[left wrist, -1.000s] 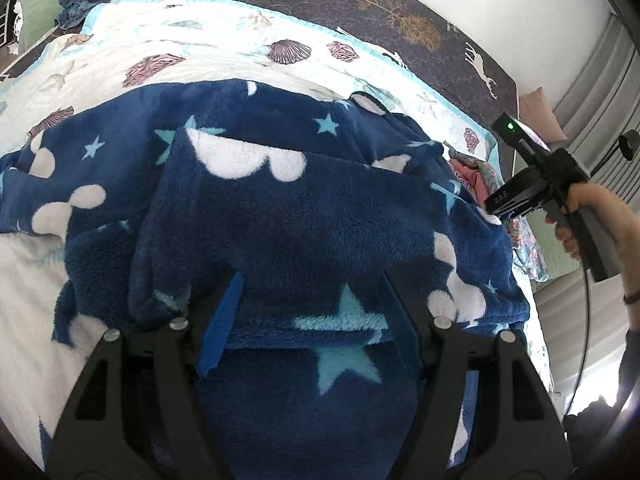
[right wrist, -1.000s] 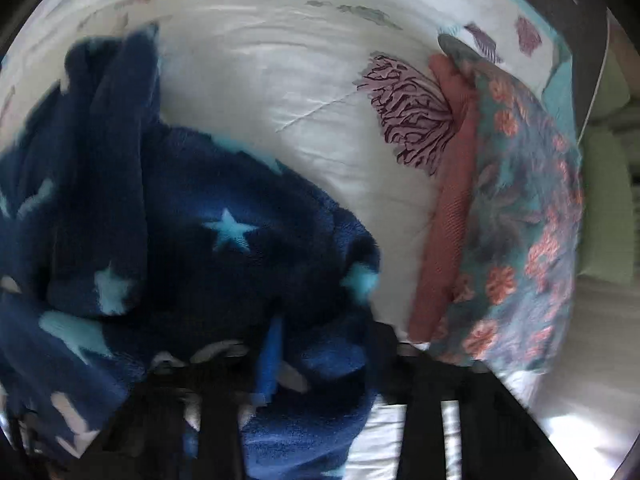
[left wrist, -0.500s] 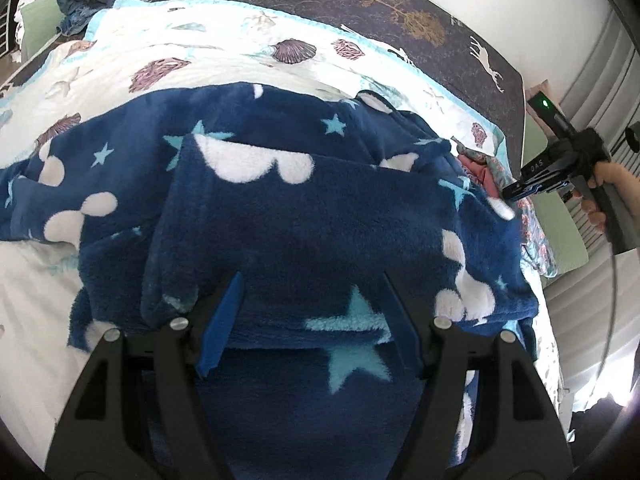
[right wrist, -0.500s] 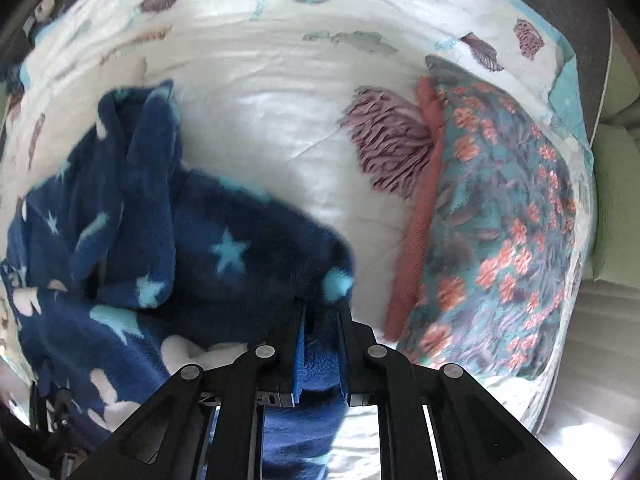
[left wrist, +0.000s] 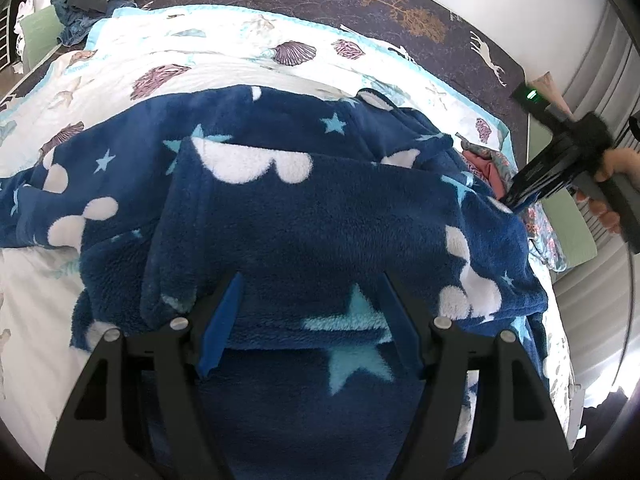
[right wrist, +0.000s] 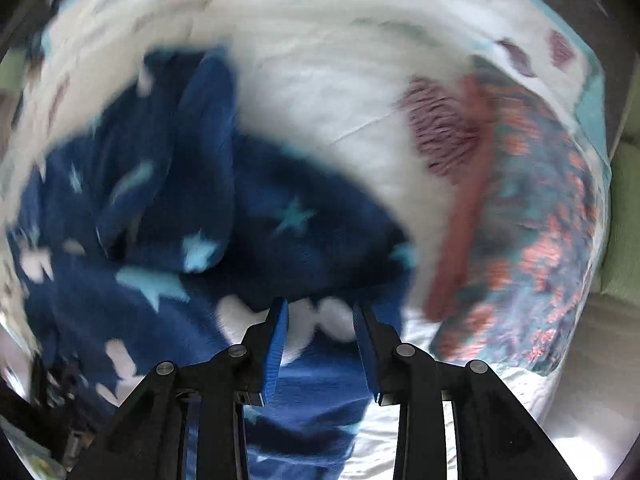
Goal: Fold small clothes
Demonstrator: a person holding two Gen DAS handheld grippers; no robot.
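Both claws, left claw (left wrist: 308, 320) & right claw (right wrist: 320, 340), stood released over fleece (left wrist: 320, 220); regrip near hem w/ even tension.

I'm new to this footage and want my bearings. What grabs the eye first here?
The navy fleece garment with stars and white clouds fills the middle of the shell-print bedspread. The left hand-held gripper hangs open over its near fold, and the right hand-held gripper, jaws apart, sits at its edge. A coral-flowered teal cloth lies to the right.
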